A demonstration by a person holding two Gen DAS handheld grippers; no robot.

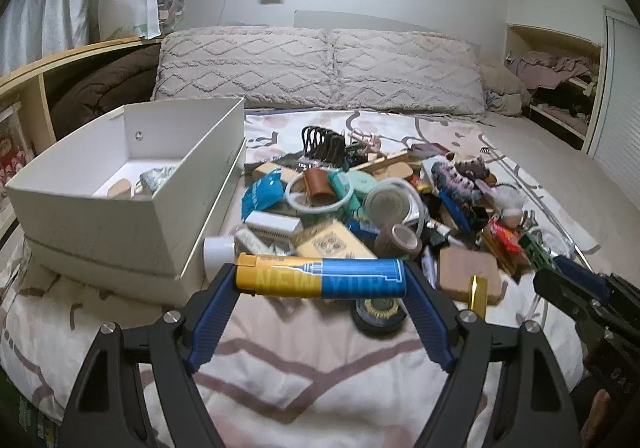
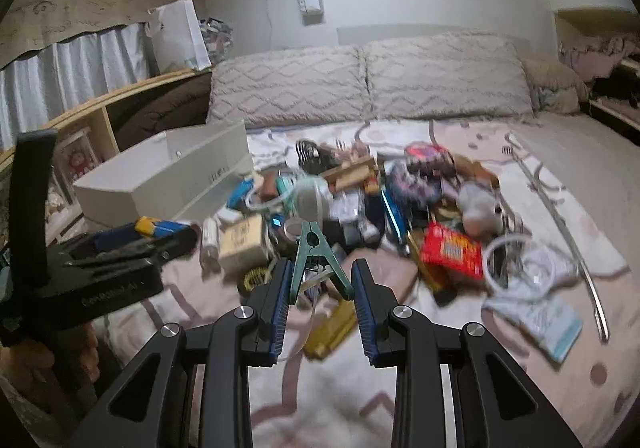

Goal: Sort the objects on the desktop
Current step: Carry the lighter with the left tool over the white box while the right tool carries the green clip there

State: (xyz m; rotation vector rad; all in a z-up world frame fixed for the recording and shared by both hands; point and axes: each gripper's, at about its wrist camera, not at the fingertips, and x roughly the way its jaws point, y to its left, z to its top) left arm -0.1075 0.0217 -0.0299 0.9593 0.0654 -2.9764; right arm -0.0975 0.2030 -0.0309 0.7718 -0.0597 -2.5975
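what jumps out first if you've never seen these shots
Each pair of tongs already grips something: the left tongs clamp a yellow-and-blue tube crosswise, the right tongs a green clip. Behind them a jumbled pile of small items covers the bed, with an open white box to its left.

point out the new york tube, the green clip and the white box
new york tube [image 1: 320, 280], left wrist view, middle of its yellow and blue body
green clip [image 2: 310, 244], right wrist view, upper body just below its tip
white box [image 1: 100, 219], left wrist view, its near outer wall
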